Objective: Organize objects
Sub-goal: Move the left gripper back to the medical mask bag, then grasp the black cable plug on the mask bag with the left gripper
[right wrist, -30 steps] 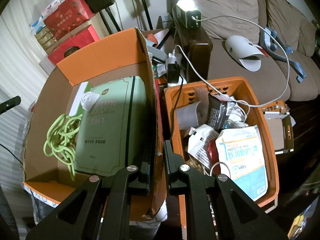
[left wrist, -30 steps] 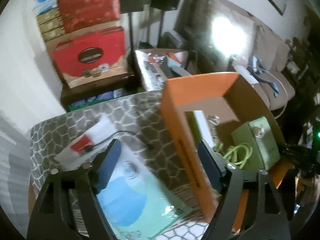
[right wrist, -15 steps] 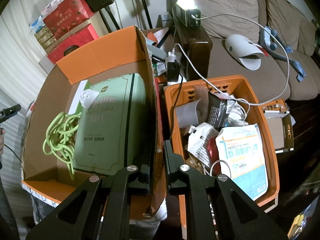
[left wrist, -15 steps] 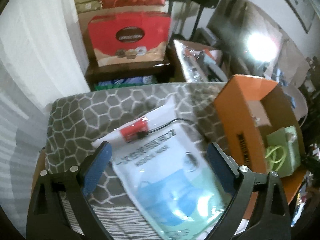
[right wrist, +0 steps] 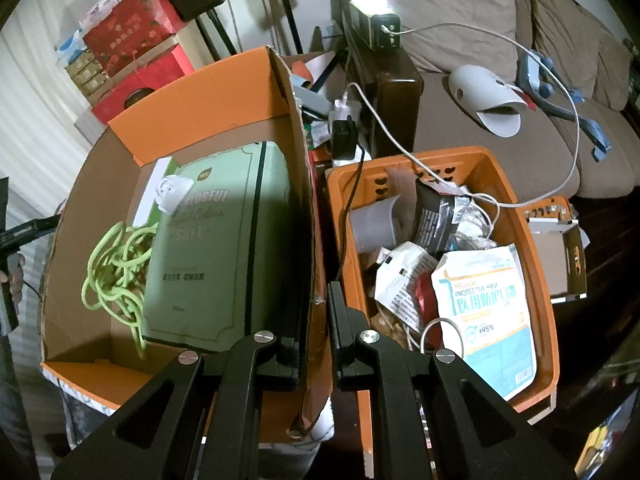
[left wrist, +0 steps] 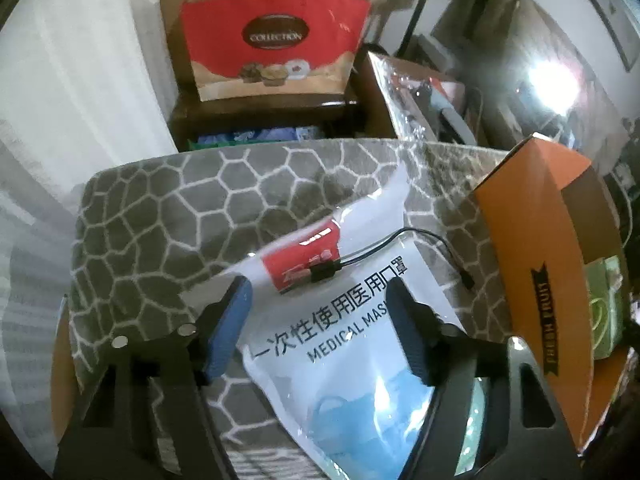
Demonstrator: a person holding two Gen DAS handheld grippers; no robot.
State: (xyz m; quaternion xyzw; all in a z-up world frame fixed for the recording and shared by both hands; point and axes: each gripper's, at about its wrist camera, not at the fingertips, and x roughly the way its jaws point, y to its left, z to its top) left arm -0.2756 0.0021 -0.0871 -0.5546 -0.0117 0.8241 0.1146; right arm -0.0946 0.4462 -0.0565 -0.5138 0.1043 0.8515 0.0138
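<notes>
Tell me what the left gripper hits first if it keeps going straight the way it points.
Most likely the medical mask pack, lying between the closing jaws of the left gripper; the small red packet lies just beyond. Depth is uncertain.

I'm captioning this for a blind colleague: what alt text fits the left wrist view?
The left gripper, fingers closing, hovers over a medical mask packet on a stone-patterned cloth. A small red item with a black wire lies on the packet; an orange cardboard box stands right.
</notes>
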